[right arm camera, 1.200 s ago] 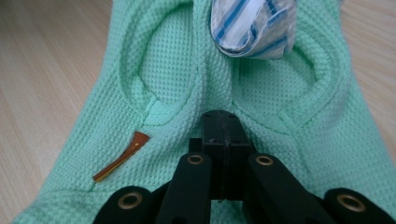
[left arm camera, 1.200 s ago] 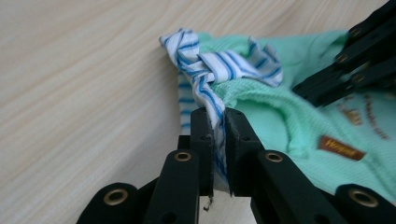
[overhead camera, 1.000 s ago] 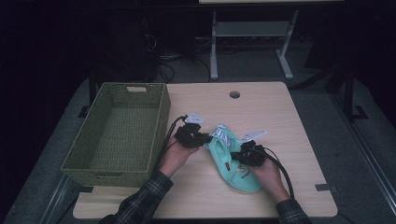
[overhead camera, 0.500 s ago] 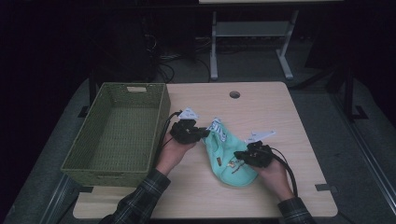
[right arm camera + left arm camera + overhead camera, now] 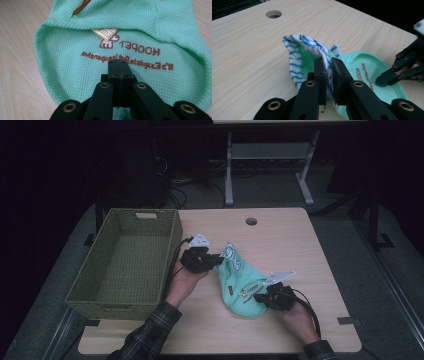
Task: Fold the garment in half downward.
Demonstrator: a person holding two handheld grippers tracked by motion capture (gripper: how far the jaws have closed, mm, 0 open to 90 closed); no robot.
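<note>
A small mint-green garment [image 5: 239,282] with brown lettering lies bunched on the wooden table [image 5: 285,240]. Its blue-and-white striped part [image 5: 295,50] is lifted at the far end. My left gripper [image 5: 220,261] is shut on that striped edge, and the cloth shows pinched between the jaws [image 5: 328,61]. My right gripper [image 5: 257,297] is at the garment's near right edge, jaws shut together. Its tips [image 5: 117,63] rest over the green fabric [image 5: 100,42] just below the lettering, and I see no cloth between them. The left gripper view shows the right gripper [image 5: 382,80] touching the green rim.
An empty green woven basket [image 5: 169,251] stands at the table's left, close beside the left hand. A round cable hole [image 5: 251,221] sits near the far edge. Bare tabletop lies to the right and behind the garment. A metal stand is on the floor beyond.
The garment has gone from a long flat diagonal shape to a shorter bunched one. My right gripper has shifted slightly toward me along its edge. The left gripper has kept its hold in place.
</note>
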